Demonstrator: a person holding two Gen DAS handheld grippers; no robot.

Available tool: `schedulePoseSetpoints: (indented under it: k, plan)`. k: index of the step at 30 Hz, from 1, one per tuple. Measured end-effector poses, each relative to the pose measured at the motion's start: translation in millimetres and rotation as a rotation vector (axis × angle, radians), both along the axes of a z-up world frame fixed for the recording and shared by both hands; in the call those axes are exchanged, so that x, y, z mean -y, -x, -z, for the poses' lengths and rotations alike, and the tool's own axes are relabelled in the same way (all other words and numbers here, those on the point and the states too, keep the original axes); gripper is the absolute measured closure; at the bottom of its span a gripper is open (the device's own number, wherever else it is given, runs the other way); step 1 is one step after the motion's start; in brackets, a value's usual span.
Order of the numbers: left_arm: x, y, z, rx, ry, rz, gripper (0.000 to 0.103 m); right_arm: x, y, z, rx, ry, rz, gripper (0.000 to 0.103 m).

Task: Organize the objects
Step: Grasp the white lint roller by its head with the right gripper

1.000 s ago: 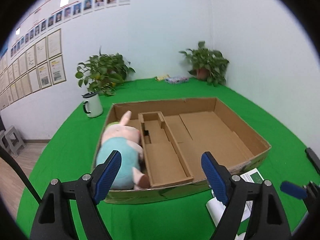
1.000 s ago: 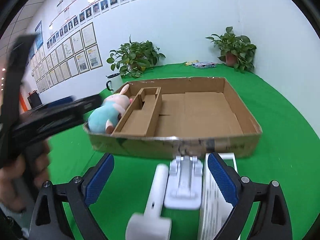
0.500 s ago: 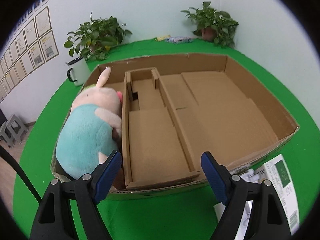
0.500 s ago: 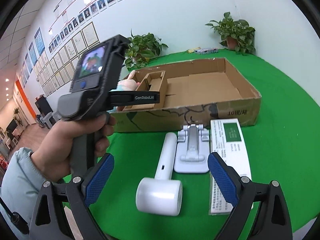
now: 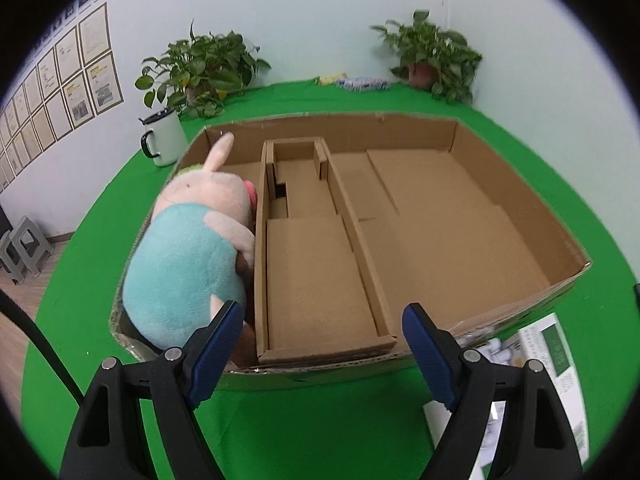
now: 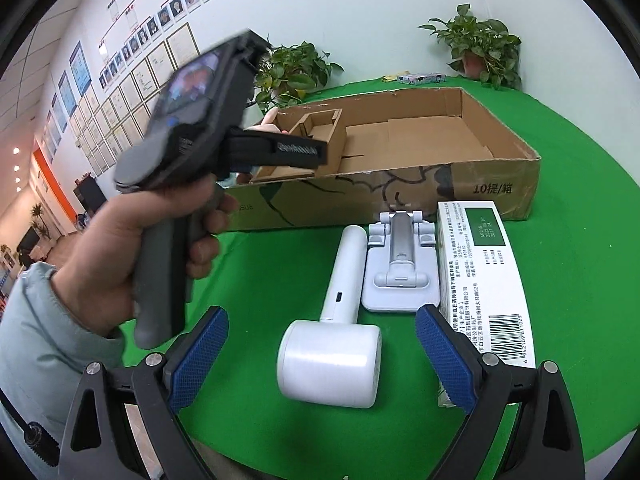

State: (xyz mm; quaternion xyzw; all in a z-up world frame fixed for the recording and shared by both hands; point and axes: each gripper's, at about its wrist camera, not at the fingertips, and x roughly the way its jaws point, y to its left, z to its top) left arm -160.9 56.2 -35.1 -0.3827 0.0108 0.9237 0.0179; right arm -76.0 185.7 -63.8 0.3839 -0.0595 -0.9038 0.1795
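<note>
Both tongs stand apart and carry nothing.

Left wrist view: the left gripper (image 5: 322, 334), jaws wide, hangs over the near wall of the cardboard box (image 5: 520, 184), pointing down into it. A plush pig (image 5: 192, 248) fills the narrow left compartment, its long axis running front to back, head toward the far wall. The middle compartment (image 5: 316, 276) and the broad right one lie bare. At lower right, outside the box on the green cloth (image 5: 316, 424), a corner of the white carton (image 5: 556, 348) shows.

Right wrist view: the right gripper (image 6: 322, 356), blue pads wide apart, points down at three loose items on the cloth in front of the box (image 6: 496, 128). The white lint roller (image 6: 332, 356) lies directly between and just ahead of the pads, its drum nearest them, its handle reaching away toward the box. Just right of the handle sits the white folding stand (image 6: 400, 276); right of that lies the carton (image 6: 476, 276), long axis also front to back, its near end beside the right-hand pad. The person's left hand (image 6: 132, 256) holds the other tool at upper left, over the box.

Judgement: the right gripper is the nearer to the roller, and its jaws already straddle the drum across its width, so a short descent and closure would likely take it.
</note>
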Motion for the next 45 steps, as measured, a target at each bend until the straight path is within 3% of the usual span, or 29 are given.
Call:
schedulePoseSetpoints:
  k: [6, 10, 13, 16, 19, 23, 26, 31, 35, 39, 43, 45]
  plan:
    - [16, -55, -36, -0.160, -0.105, 0.043, 0.020, 3, -3, -1, -0.019, -0.034, 0.004, 0.008]
    - [23, -82, -34, -0.165, -0.133, 0.089, 0.019, 8, -11, 0, -0.046, -0.068, -0.024, 0.008]
    - [27, -93, -11, -0.103, -0.145, 0.111, 0.019, 9, -18, 0, -0.061, -0.091, -0.042, 0.008]
    - [33, -91, 17, 0.017, -0.250, 0.130, 0.019, 8, -18, 6, -0.045, -0.138, -0.016, 0.010]
    - [36, -89, 33, 0.075, -0.357, 0.147, 0.020, 8, -9, 22, 0.030, -0.149, -0.017, 0.025]
    - [33, -86, 41, 0.114, -0.392, 0.175, 0.020, 16, -5, 36, 0.078, -0.158, -0.036, 0.046]
    - [34, -86, 41, 0.142, -0.443, 0.183, 0.021, 22, -5, 37, 0.067, -0.180, -0.033, 0.047]
    - [36, -92, 43, 0.178, -0.494, 0.207, 0.021, 25, -9, 33, 0.091, -0.119, -0.068, 0.045]
    - [26, -86, 58, 0.255, -0.530, 0.225, 0.021, 32, -16, 30, 0.083, -0.096, -0.098, 0.032]
    - [15, -74, 73, 0.335, -0.568, 0.248, 0.022, 33, -19, 28, 0.072, -0.099, -0.096, 0.032]
    - [5, -65, 82, 0.391, -0.587, 0.263, 0.038, 33, -18, 28, 0.075, -0.115, -0.087, 0.033]
    - [2, -66, 82, 0.387, -0.575, 0.268, 0.045, 35, -17, 29, 0.075, -0.139, -0.085, 0.045]
